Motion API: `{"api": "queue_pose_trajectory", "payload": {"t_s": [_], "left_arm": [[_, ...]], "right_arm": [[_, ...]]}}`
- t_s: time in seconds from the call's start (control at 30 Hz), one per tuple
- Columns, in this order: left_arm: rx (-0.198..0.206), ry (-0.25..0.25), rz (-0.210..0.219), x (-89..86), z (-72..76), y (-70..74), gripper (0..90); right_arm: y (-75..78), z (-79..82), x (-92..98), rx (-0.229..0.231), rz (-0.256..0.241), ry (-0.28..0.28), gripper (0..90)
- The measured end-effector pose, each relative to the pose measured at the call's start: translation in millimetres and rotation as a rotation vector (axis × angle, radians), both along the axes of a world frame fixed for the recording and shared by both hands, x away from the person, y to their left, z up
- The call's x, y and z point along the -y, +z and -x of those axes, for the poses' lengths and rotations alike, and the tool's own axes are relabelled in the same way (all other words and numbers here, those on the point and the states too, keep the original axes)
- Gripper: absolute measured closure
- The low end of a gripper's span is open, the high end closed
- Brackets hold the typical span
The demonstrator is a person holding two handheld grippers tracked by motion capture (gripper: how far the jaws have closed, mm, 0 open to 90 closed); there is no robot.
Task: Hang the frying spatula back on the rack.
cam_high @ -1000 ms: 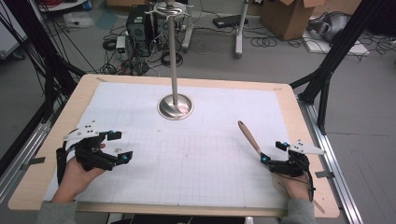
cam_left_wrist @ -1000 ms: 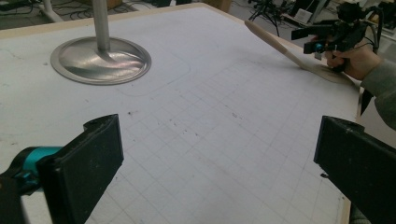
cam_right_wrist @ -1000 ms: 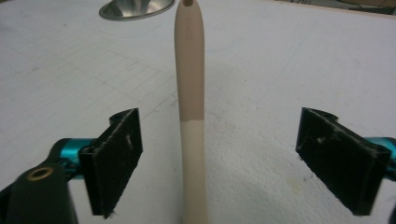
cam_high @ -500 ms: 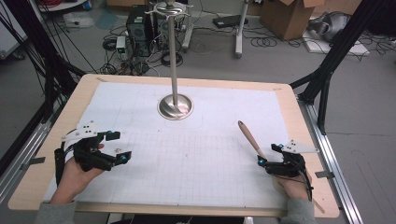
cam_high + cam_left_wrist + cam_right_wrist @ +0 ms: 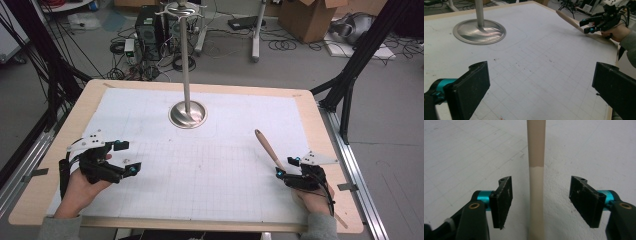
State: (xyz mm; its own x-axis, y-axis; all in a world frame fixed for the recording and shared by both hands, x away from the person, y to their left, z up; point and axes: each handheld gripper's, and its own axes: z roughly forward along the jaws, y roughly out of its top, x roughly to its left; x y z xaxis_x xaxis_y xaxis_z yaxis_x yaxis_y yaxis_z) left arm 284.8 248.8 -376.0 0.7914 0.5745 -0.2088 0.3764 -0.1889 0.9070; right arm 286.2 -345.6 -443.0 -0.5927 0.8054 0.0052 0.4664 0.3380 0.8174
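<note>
Right gripper sits spread wide around the spoon at the table's 4 o'clock — handle centred between the jaws, untouched. I'd squeeze evenly to avoid twisting it. Left gripper — released, idle at 8 o'clock.

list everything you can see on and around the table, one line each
metal stand: 1, silver, round base at the far middle of the mat, thin pole rising from it
wooden stick: 1, light tan, lying on the mat at the right, running between the right gripper's open jaws without touching them
grid mat: 1, white, covering most of the table top
table: 1, pale wood edge around the mat
cardboard box: 1, brown, on the floor beyond the table
cables: many, black, on the floor behind the table
left gripper: 1, black with teal parts, near left of the mat, open, holding nothing
right gripper: 1, black with teal parts, near right, open astride the stick
</note>
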Motion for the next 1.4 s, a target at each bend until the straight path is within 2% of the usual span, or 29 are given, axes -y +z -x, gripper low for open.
{"api": "queue_pose_trajectory", "payload": {"t_s": [0.23, 0.67, 0.97, 1.13, 1.23, 1.4], "left_arm": [[0.001, 0.003, -0.001, 0.0, 0.5, 0.0, 1.8], [0.000, 0.000, 0.003, -0.4, -0.5, -0.4, 1.9], [0.003, 0.004, 0.003, 0.8, 0.6, 1.0, 1.8], [0.005, 0.003, 0.002, 1.7, 0.7, 1.1, 1.8], [0.002, 0.004, 0.000, 1.2, 0.7, 0.8, 1.8], [0.004, 0.005, 0.004, 0.0, 0.9, 1.3, 1.8]], "right_arm": [[-1.3, 0.3, -2.5, -0.030, 0.039, 0.009, 42.3], [-2.9, 1.7, -3.7, -0.066, 0.070, 0.014, 53.8], [-4.0, 3.3, -3.5, -0.086, 0.080, 0.016, 59.4], [-4.0, 4.1, -3.5, -0.096, 0.074, 0.029, 67.5], [-3.9, 3.5, -2.1, -0.096, 0.068, 0.008, 75.9], [-3.8, 2.3, -0.3, -0.109, 0.051, 0.001, 77.7]]}}
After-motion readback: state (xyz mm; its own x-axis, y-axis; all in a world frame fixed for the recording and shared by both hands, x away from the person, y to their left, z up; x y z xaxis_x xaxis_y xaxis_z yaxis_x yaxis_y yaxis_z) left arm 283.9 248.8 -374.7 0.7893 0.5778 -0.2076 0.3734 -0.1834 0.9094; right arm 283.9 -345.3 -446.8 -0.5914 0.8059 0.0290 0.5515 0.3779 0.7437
